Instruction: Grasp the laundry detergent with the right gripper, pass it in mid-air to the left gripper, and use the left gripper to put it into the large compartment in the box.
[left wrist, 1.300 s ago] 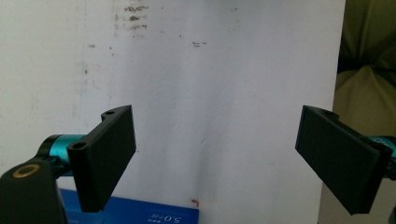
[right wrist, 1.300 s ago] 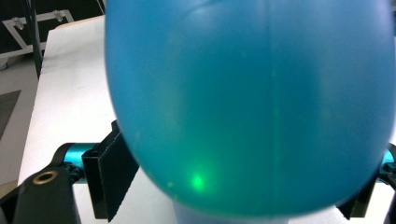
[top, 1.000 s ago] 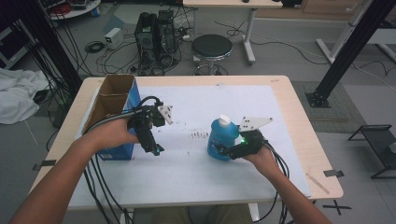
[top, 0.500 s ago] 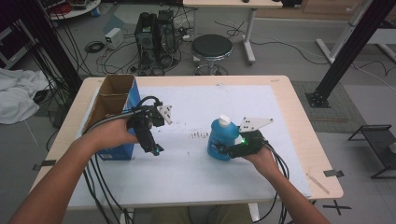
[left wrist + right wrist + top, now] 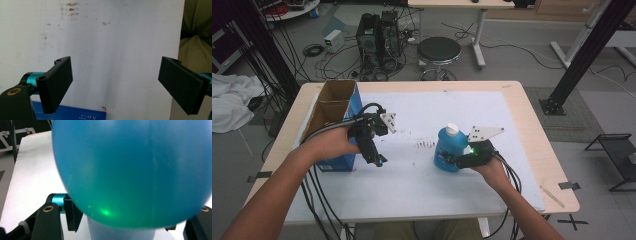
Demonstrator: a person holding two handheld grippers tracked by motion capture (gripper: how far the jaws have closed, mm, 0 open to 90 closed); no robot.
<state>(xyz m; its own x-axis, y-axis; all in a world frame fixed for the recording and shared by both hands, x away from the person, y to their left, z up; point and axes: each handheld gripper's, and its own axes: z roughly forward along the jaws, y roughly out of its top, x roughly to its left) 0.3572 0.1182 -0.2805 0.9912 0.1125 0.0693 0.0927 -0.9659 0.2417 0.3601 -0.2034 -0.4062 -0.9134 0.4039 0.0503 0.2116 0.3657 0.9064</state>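
The right gripper (image 5: 452, 161) has just been closing its jaws around the round blue plastic bottle with a white cap (image 5: 447, 149), which stands upright between them on the white table cover (image 5: 412, 185). The left gripper (image 5: 379, 161), jaws wide and empty, hangs beside the open blue cardboard box (image 5: 334, 117); open cover lies ahead of it.

bottle (image 5: 449, 149) stands mid-table (image 5: 512, 105); open box (image 5: 333, 110) lies at its left edge.

We see a blue bottle (image 5: 450, 152) with a white cap between the black right claw (image 5: 451, 161) jaws, a blue-sided brown box (image 5: 333, 120) beside the black left claw (image 5: 378, 161), and a white-covered bench (image 5: 462, 110).
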